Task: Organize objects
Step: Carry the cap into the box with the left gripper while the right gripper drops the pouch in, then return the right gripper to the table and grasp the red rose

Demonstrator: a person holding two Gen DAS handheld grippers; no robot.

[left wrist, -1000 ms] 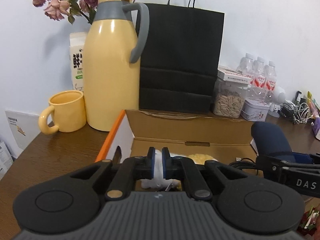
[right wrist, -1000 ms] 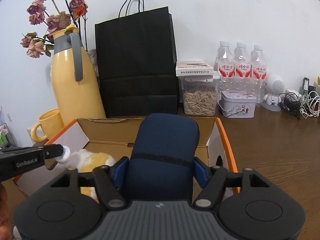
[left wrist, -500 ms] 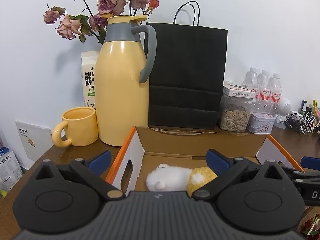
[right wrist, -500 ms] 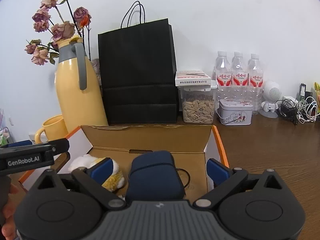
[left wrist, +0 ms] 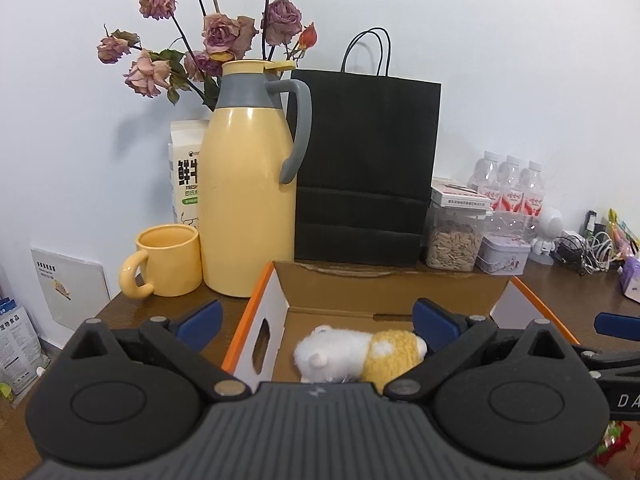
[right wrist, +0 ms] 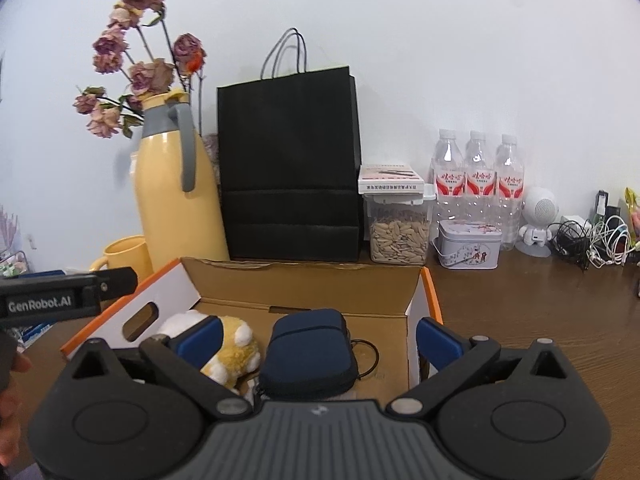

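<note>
Left gripper (left wrist: 316, 320) and right gripper (right wrist: 318, 334) are standing wide apart, gripping nothing; a second ago each clamped the plush toy (left wrist: 358, 354) and navy pouch (right wrist: 308, 354), now seemingly lying loose inside the cardboard box (right wrist: 304, 286).

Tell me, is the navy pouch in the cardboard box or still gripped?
In the box. The navy pouch lies on the cardboard box floor beside the plush toy; the right gripper stands open, pads clear of it.

A brown wooden table (right wrist: 520, 320) carried a cardboard box (right wrist: 304, 284), jug (left wrist: 248, 208), mug (left wrist: 168, 260), black bag (right wrist: 288, 176) and bottles (right wrist: 476, 184)
</note>
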